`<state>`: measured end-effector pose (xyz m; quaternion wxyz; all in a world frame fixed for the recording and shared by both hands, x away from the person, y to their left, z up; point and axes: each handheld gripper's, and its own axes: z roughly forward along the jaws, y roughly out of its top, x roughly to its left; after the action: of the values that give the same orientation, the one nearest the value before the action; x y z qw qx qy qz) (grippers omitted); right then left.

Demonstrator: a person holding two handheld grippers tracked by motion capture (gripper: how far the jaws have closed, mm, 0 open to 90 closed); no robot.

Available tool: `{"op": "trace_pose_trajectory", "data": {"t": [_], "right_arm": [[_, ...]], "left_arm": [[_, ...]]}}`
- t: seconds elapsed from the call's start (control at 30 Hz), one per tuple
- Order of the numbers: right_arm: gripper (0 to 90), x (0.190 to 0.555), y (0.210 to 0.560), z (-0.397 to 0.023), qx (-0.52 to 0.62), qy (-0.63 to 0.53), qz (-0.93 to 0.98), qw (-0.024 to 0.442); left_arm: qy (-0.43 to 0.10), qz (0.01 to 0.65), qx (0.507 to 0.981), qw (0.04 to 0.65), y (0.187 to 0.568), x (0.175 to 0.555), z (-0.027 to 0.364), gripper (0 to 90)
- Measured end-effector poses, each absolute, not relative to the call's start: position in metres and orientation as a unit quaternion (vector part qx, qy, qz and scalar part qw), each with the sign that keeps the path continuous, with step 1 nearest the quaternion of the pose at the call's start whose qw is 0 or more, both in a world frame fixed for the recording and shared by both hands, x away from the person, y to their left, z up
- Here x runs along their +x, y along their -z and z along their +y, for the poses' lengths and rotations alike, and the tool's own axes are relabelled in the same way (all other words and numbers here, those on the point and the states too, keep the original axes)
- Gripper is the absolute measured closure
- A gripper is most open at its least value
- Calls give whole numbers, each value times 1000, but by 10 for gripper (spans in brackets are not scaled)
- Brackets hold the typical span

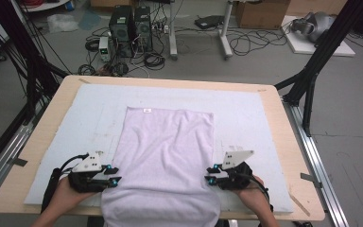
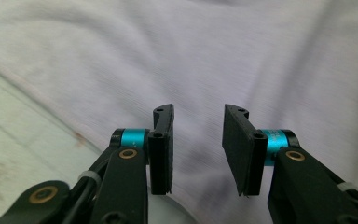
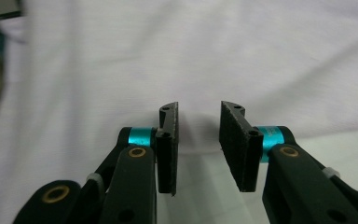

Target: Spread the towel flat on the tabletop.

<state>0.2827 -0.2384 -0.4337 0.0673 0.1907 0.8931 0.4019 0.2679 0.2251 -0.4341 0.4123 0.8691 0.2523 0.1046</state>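
I see bare pale blue mat (image 1: pixel 246 111) around flat lilac cloth towel (image 1: pixel 165 151); both sides passable, nothing standing there.

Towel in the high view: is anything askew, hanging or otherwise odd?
Yes. The lilac towel is not fully on the white mat: its near end hangs over the table's front edge. It also widens toward that end, with shallow wrinkles running lengthwise.

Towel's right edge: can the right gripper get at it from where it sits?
Probably yes. The right gripper sits right beside the towel, its open jaws pointing at the cloth's edge with nothing between them. In the right gripper view only bare mat lies before the hem.
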Motion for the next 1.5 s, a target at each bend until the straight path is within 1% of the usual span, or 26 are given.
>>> {"op": "trace_pose_trajectory", "data": {"t": [0.07,0.13,0.17,0.2,0.23,0.27,0.3,0.33,0.37,0.63,0.73,0.77,0.8,0.83,0.87,0.9,1.03,1.1,1.2,1.37,1.4,1.43,1.47,1.5], "right_arm": [[641,292,437,-238,207,-394,892,76],[646,301,440,-235,213,-389,893,78],[673,304,441,-234,214,-389,893,75],[721,307,442,-233,212,-391,893,72],[793,309,443,-231,207,-387,896,66],[881,311,443,-229,197,-384,900,58],[889,313,442,-227,193,-381,903,51],[900,315,439,-225,189,-372,907,54],[900,316,436,-224,190,-361,910,70],[900,345,412,-230,227,-358,899,112],[900,355,412,-230,238,-353,897,115],[897,357,416,-229,240,-347,900,109],[888,357,419,-229,241,-338,904,102],[838,356,420,-229,241,-340,904,100],[802,355,420,-231,240,-348,901,97],[771,349,417,-233,242,-354,897,111],[717,327,406,-240,216,-393,886,119],[682,312,405,-239,193,-401,889,110],[631,289,414,-237,173,-409,891,93],[566,270,434,-233,159,-428,888,54],[567,269,437,-231,155,-423,891,55],[589,268,441,-228,152,-408,899,51],[633,269,445,-225,149,-397,905,40],[702,268,447,-224,152,-403,902,42]], "left_arm": [[-107,262,871,401,438,280,221,630],[-105,269,874,391,442,288,215,636],[-109,273,871,393,442,291,214,675],[-110,275,872,390,442,294,212,764],[-113,276,874,384,441,296,211,848],[-114,273,876,379,440,297,209,868],[-119,273,879,373,438,297,208,874],[-130,274,877,372,438,297,207,879],[-136,276,876,372,437,297,206,880],[-190,316,843,392,421,324,209,882],[-179,332,840,391,424,334,209,876],[-173,339,842,384,427,335,209,856],[-171,340,843,381,427,335,210,795],[-169,336,842,386,427,334,212,756],[-170,330,841,394,425,331,215,730],[-173,328,840,397,423,329,217,701],[-176,298,838,421,413,310,227,642],[-169,282,843,425,413,297,231,635],[-150,261,855,423,421,277,230,632],[-110,228,873,417,433,261,221,622],[-98,221,880,410,438,261,217,617],[-95,217,886,399,441,261,215,618],[-95,215,885,401,444,260,214,645],[-92,212,884,407,444,260,215,692]]}}
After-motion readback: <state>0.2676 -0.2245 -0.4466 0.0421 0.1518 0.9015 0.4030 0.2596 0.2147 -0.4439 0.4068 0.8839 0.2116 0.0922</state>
